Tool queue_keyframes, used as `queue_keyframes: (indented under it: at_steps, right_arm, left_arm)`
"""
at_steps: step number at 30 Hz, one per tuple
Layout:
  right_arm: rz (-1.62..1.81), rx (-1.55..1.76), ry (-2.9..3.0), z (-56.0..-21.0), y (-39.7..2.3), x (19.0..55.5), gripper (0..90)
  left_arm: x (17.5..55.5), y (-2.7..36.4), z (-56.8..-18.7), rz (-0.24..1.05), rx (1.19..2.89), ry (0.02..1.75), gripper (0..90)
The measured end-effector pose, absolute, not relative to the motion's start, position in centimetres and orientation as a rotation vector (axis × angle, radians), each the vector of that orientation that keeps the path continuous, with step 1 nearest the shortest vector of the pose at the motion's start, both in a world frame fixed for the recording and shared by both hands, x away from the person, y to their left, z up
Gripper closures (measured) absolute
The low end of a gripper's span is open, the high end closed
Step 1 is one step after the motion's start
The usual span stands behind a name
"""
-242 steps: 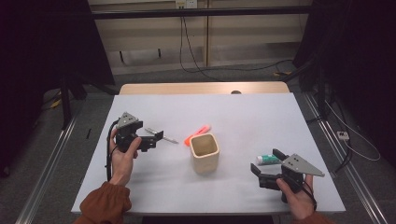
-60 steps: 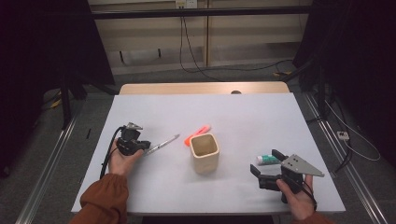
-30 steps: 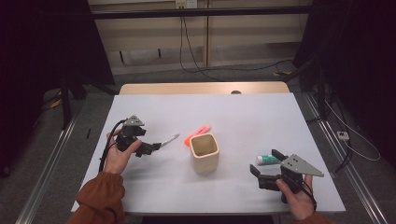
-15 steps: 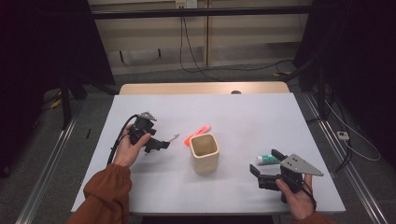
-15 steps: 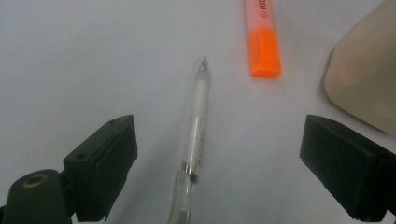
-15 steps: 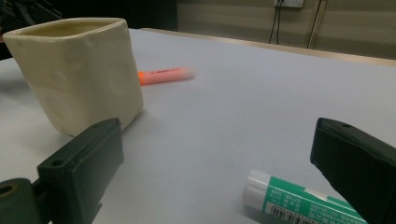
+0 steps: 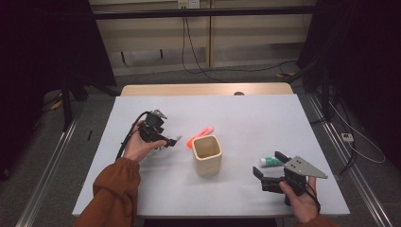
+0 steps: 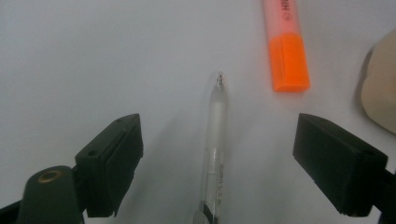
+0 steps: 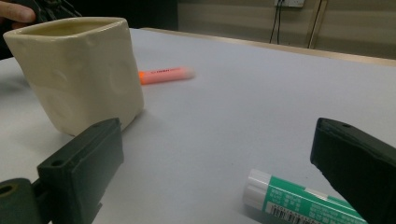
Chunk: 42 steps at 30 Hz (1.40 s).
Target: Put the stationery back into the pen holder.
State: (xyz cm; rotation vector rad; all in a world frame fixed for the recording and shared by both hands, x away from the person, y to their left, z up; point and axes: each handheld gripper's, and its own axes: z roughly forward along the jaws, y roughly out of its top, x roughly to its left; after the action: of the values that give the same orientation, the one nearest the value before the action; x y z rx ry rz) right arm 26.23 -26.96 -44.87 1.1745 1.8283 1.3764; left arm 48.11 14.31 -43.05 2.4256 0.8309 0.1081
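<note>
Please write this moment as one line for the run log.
left gripper: jaws just closing, astride clear pen, no contact | right gripper: open beside glue stick | cup: upright | highlighter: on table

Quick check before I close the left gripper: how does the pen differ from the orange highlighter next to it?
The pen is thin, see-through and tapers to a fine tip; the highlighter is thick, solid orange and ends in a blunt cap. The pen lies between the jaws of the left gripper, which have just been closing without touching it; the highlighter lies beyond them, nearer the cup. Both lie flat on the table.
</note>
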Motion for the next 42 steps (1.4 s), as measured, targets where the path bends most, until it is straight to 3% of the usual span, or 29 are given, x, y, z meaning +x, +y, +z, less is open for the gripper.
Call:
queue_keyframes:
  at_steps: [15,26,34,42]
  right_arm:
    - [1.381,1.180,1.830,-44.9,-26.9,26.3,2.4]
    - [1.381,1.171,1.839,-44.9,-26.9,26.3,2.4]
    - [1.379,1.169,1.841,-44.9,-26.9,26.2,2.4]
    - [1.384,1.165,1.846,-44.9,-26.8,26.3,2.4]
  left_arm:
    - [48.1,13.4,-44.2,0.138,2.488,0.857,56.9]
    - [47.9,13.0,-44.2,0.145,2.500,0.857,74.9]
    - [48.4,13.5,-44.3,0.065,2.455,0.922,80.2]
    - [48.3,13.7,-44.3,0.071,2.416,0.934,80.3]
